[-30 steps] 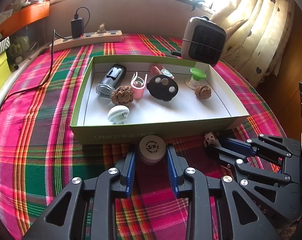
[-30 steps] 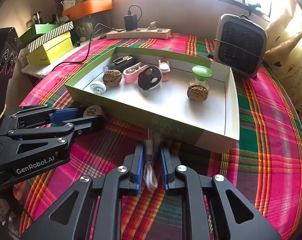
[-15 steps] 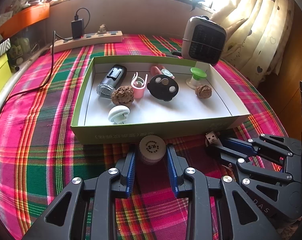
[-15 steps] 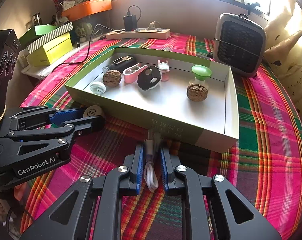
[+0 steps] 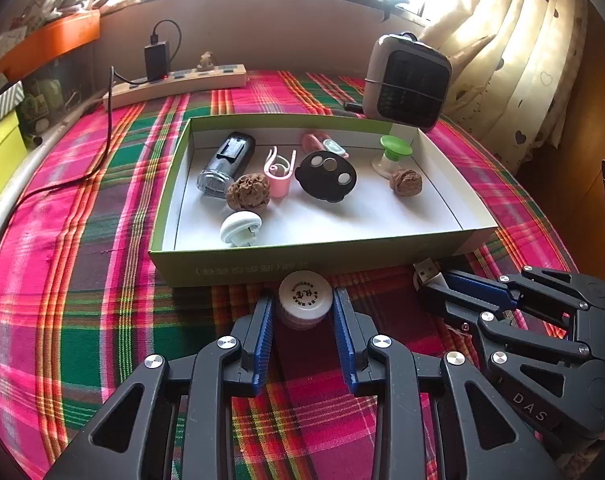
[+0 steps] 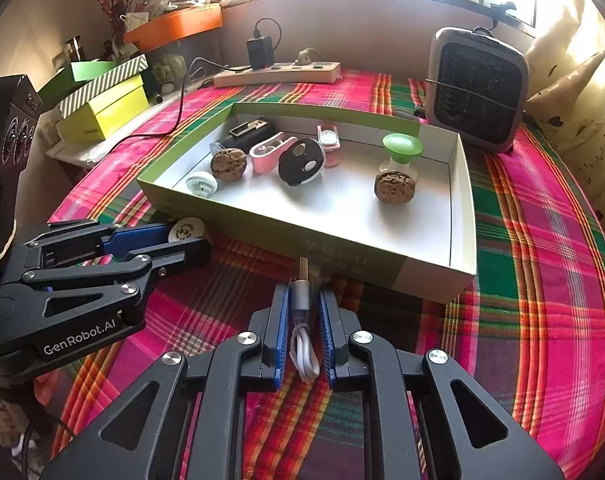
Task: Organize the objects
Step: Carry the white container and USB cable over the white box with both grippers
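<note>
My left gripper is shut on a small round white jar with a printed lid, just in front of the green-walled box. It also shows in the right wrist view with the jar. My right gripper is shut on a coiled white USB cable, plug pointing at the box's near wall. In the left wrist view the right gripper holds the plug. The box holds a black cylinder, two walnuts, a pink clip and a black disc.
A grey fan heater stands behind the box at the right. A power strip with a black charger lies at the back. Yellow and green boxes sit at the left off the plaid tablecloth. Curtains hang at the right.
Both grippers have kept their hold. The right gripper with the cable has risen slightly toward the box's near wall. The left gripper has barely moved.
</note>
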Tool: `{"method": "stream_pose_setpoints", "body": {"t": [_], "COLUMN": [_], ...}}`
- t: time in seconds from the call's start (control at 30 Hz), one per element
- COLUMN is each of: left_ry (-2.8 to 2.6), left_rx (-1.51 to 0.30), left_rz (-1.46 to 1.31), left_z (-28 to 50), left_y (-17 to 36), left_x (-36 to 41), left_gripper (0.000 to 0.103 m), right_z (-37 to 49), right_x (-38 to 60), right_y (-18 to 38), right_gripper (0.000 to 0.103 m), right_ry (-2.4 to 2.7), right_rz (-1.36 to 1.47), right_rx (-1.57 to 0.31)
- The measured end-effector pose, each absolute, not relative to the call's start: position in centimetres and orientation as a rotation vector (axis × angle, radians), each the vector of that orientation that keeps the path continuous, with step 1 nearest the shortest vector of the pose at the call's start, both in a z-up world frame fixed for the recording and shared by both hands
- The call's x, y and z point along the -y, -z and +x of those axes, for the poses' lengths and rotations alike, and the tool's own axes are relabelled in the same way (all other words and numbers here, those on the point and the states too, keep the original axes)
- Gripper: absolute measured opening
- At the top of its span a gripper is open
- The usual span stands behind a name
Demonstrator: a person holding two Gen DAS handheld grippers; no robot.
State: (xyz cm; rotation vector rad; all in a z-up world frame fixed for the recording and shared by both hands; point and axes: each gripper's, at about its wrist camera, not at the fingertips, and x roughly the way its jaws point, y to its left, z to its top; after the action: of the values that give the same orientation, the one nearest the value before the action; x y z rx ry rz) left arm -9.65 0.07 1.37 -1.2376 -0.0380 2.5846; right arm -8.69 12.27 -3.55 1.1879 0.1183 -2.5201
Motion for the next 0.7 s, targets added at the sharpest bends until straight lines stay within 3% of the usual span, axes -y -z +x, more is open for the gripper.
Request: {"method": "stream_pose_setpoints", "body": {"t": [0.7], "left_ry": [-2.606], "left_rx": [0.01], "left_rz": [-1.16], "left_z": [-8.0], "left_y": [-3.7], "left_x": [-0.5], "left_gripper": [0.027], "right_z": [-7.6], "right_x": [-12.8], "right_y": [1.3], "right_gripper": [0.015], "right_ry": [2.551], "right_rz": [1.12], "right_rx": [-0.098]}}
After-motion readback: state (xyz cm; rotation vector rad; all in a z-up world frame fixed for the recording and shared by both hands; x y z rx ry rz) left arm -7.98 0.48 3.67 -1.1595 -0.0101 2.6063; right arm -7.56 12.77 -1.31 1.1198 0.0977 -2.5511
